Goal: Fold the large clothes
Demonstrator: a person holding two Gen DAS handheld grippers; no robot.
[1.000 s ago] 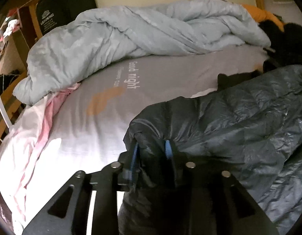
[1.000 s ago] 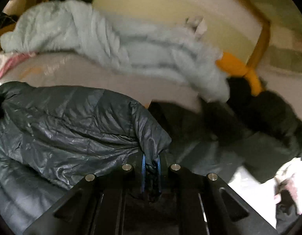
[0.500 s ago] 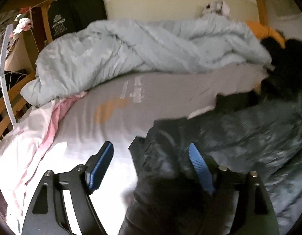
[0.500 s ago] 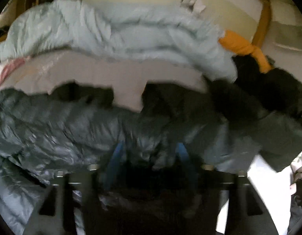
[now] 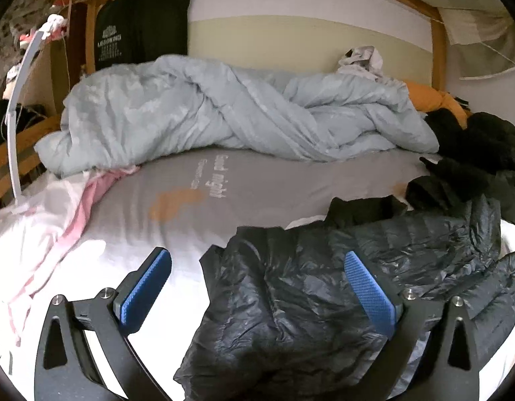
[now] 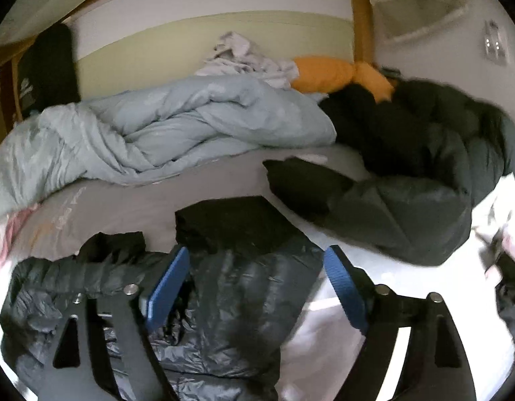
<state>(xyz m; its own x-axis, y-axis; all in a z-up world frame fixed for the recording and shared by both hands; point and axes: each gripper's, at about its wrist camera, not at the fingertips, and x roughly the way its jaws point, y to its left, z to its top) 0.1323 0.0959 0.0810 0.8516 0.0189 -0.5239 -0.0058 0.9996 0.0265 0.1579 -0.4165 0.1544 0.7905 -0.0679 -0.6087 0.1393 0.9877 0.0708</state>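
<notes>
A shiny dark puffer jacket point(image 5: 290, 300) lies crumpled on the bed's near side; it also shows in the right wrist view point(image 6: 224, 300). My left gripper point(image 5: 255, 274) is open, its blue pads point(image 5: 147, 284) spread either side of the jacket's left end, holding nothing. My right gripper point(image 6: 257, 274) is open too, above the jacket's right part, with one pad point(image 6: 344, 287) over the white sheet. A folded black garment point(image 6: 237, 224) lies just beyond the jacket.
A bunched pale blue duvet point(image 5: 224, 117) runs across the far side of the grey sheet point(image 5: 290, 180). A dark green padded coat point(image 6: 407, 207) and black clothes pile at the right. Pink-white fabric point(image 5: 50, 220) lies at the left. An orange pillow point(image 6: 337, 70) sits by the headboard.
Both grippers were shut on the jacket a second ago; they have opened and let it drop onto the bed, then pulled back and up a little.
</notes>
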